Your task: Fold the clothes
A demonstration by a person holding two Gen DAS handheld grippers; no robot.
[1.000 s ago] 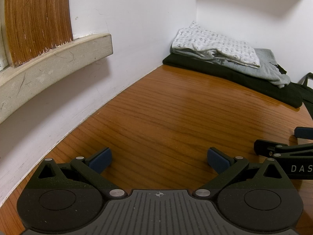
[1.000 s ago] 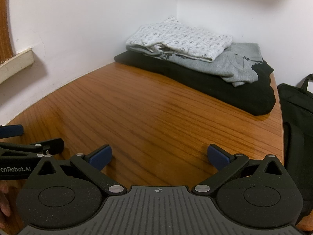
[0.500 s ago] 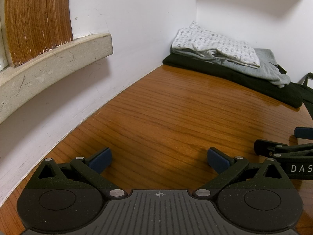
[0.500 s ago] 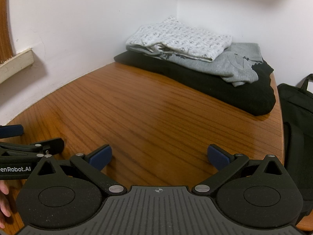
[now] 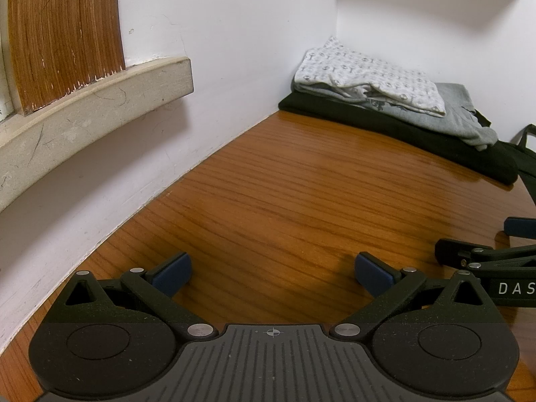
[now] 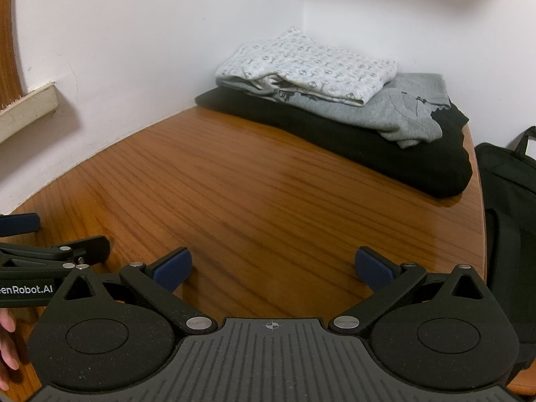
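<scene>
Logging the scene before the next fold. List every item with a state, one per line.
White patterned garment: folded, top of the pile.
Grey garment: folded, in the middle.
Black garment: folded, bottom, on the table.
Black bag: beside the table.
Left gripper: jaws open, empty.
Right gripper: jaws open, empty.

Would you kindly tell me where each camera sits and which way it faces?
Left wrist: on the left tongs, open, low over the table, facing the clothes stack in the corner; right tongs at right edge.
Right wrist: on the right tongs, open, facing likewise; left tongs and fingers at left.
Shared: stack, table.
</scene>
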